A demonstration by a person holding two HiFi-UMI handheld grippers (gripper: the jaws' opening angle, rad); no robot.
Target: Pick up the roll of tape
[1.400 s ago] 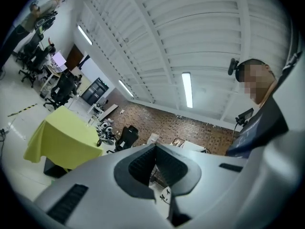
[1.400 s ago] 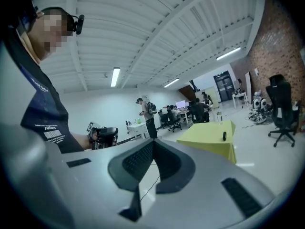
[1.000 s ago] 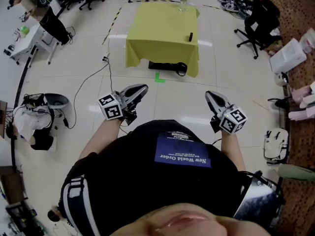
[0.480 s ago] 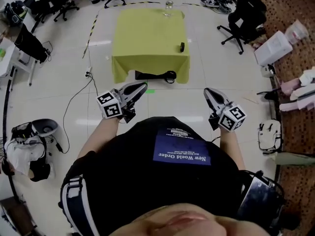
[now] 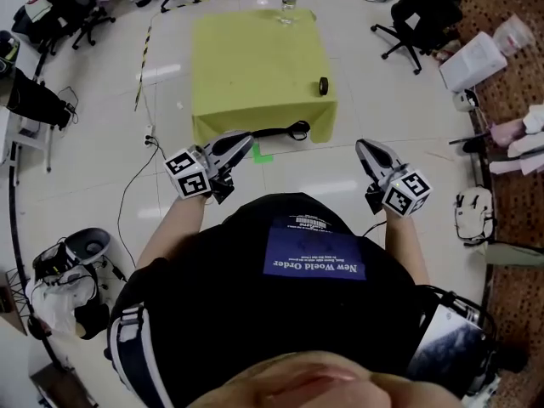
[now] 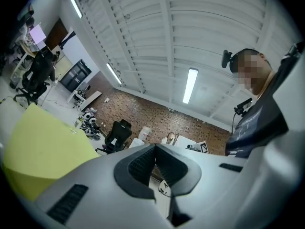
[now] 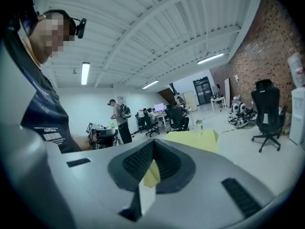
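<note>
We are holding the left gripper (image 5: 240, 143) and right gripper (image 5: 365, 150) out front, jaws pressed together on nothing, since the tape (image 5: 323, 85) is lying well ahead of both on the table (image 5: 246, 66), somewhat nearer the right jaws.

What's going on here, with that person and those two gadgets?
A person holds two gripping tools, the left tool and the right tool, both shut and empty. Ahead stands a yellow-covered table with a dark roll of tape near its right edge. Neither tool has reached it yet.
</note>
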